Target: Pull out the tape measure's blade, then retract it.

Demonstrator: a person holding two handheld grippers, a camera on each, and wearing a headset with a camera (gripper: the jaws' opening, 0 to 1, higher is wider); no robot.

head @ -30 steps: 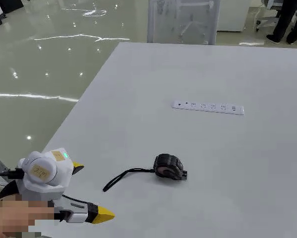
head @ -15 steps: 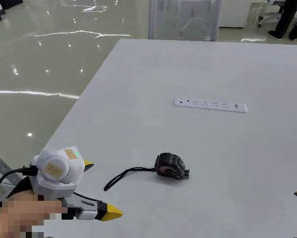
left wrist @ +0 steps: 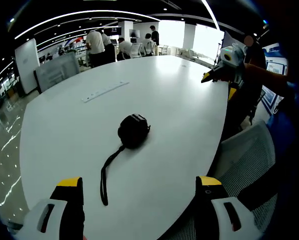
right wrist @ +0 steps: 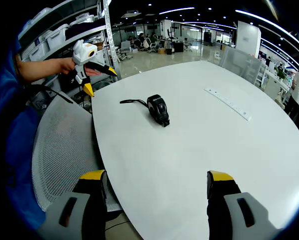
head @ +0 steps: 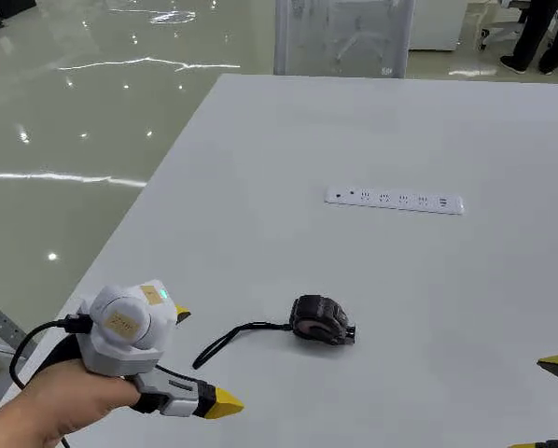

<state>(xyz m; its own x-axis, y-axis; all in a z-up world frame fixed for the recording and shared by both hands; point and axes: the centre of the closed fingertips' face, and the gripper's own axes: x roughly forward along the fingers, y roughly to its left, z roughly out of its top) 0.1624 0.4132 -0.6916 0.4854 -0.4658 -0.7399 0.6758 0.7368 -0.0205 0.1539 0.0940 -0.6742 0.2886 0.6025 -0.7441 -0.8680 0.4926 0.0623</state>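
Left gripper hovers left of and nearer the person than the tape measure, well apart from it. Its 2 jaws are spread wide with nothing between them. It's aimed along the table toward the case, probably lining up to pin or grab the body.

Wrist strap trails off the tape measure's left end, slack and curved on the table, its loop end near the left gripper's yellow tips, no contact.

Tape measure lies on its side, dark case, blade fully in as far as I can tell. The hook end faces right, away from the strap, which suits a pull from the right side.

Right gripper is well right of the tape measure and nearer the person, at the edge of the head view. Its jaws are also gaping and empty. Likely meant for the blade hook. Neither tool touches anything, so the pull looks not yet started.

Table is white, smooth and matte. 1 white power strip lies beyond the tape measure, well apart.

Room: glossy pale floor with light glare left of the tape measure, and a translucent panel far beyond it. There's a mesh chair on the person's side.
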